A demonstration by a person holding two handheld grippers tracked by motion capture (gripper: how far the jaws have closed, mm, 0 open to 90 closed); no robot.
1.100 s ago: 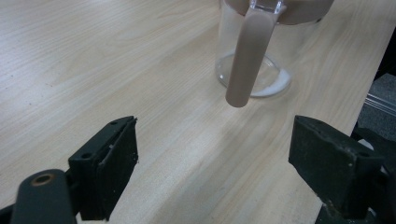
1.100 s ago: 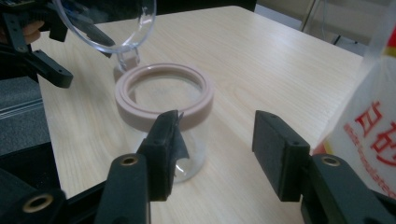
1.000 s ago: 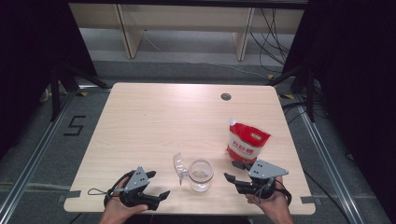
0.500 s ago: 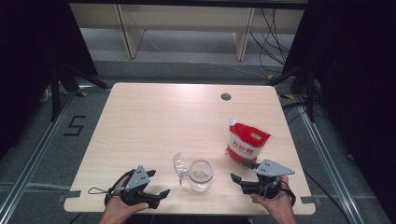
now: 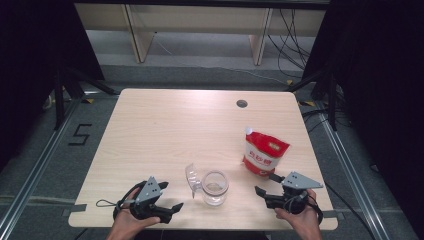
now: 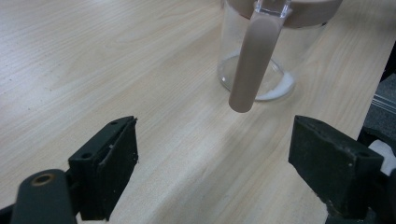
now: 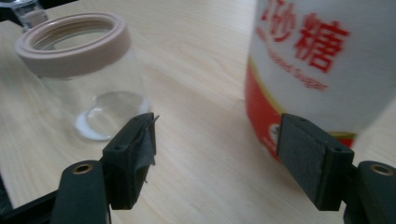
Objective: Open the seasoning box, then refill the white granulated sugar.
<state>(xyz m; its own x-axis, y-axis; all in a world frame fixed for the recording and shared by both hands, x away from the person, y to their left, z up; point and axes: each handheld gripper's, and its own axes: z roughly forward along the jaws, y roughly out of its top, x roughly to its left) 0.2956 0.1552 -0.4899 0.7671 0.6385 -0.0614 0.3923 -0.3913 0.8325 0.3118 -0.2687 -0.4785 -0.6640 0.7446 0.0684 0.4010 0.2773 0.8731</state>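
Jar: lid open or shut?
Open. The jar stands upright with its clear lid swung off to one side, and the right gripper view looks straight into its uncovered pink rim.

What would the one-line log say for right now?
left gripper: open, holding nothing | right gripper: fingers just opened, nothing between | jar: upright, lid flipped open | sugar bag: standing on table

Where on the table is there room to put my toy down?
The whole far half of the table, from the left edge to the small round hole, is bare. The left side beside the glass jar is free too. The near right is crowded: jar, red sugar bag and both hand-held grippers.
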